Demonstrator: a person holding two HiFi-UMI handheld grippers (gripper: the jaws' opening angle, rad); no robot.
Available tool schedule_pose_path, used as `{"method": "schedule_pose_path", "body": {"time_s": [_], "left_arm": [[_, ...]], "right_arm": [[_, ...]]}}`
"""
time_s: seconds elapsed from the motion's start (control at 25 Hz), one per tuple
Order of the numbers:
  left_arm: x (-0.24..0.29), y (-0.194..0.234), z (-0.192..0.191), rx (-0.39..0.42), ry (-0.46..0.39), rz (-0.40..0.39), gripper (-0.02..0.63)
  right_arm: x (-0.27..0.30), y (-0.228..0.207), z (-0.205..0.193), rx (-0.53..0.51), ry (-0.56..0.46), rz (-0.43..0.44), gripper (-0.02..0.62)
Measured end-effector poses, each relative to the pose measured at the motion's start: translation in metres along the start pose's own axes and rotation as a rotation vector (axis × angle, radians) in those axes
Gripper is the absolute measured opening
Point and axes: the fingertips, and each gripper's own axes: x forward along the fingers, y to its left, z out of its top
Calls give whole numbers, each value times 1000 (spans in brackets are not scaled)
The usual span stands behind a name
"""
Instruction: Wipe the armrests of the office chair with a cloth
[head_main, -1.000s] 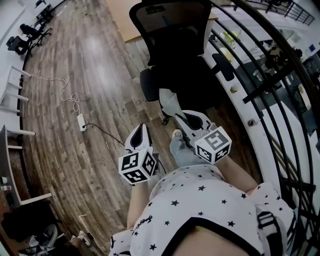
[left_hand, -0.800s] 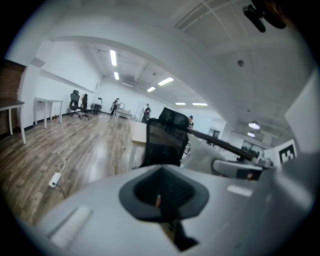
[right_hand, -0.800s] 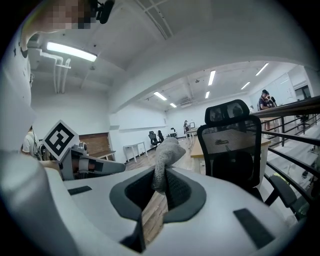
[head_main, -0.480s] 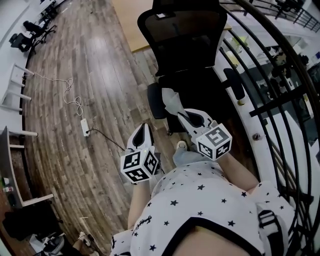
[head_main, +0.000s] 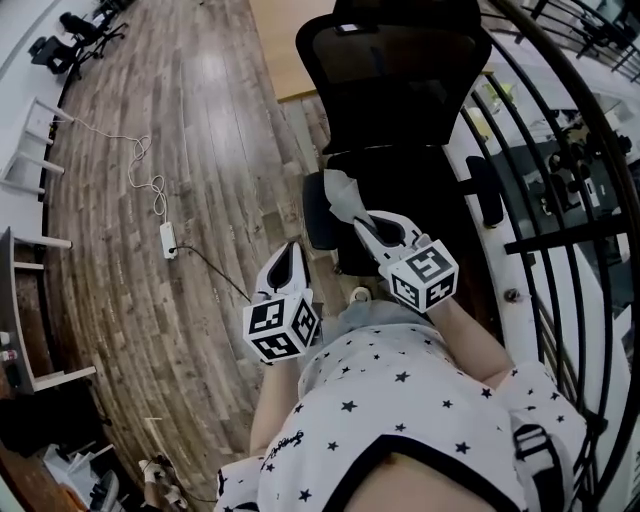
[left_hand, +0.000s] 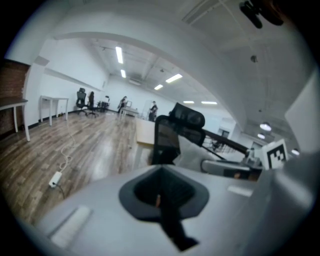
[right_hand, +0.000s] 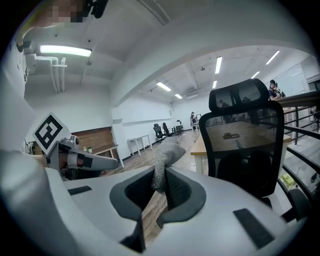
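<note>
A black mesh-backed office chair (head_main: 400, 90) stands in front of me, its left armrest (head_main: 314, 210) and right armrest (head_main: 487, 190) showing in the head view. My right gripper (head_main: 358, 218) is shut on a grey cloth (head_main: 343, 194) that sticks up from its jaws just above the left armrest. In the right gripper view the cloth (right_hand: 165, 160) rises between the pads, with the chair (right_hand: 245, 145) to its right. My left gripper (head_main: 288, 262) hangs lower, over the floor left of the chair; its jaws meet with nothing between them, and the chair (left_hand: 172, 135) shows ahead.
A black metal railing (head_main: 560, 170) curves along the right, close to the chair. A white cable and power strip (head_main: 165, 238) lie on the wooden floor to the left. A light wooden desk (head_main: 290, 40) stands behind the chair. White table legs (head_main: 30, 150) line the far left.
I have drawn nearer to the chair, which now sits closer under both grippers. The right gripper with the cloth has come nearly over the left armrest. The left gripper keeps its place.
</note>
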Motion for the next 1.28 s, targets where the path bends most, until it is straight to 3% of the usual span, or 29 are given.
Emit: {"method": "schedule_pose_path", "body": {"time_s": [0.48,1.28], "left_arm": [[26,23,-2,-17,39,83,6],[114,73,-23,-27,173,41,6]], "right_arm": [[45,-37,-25,2,83,-8,37],[164,-128,-88,-122,296,-147,37]]}}
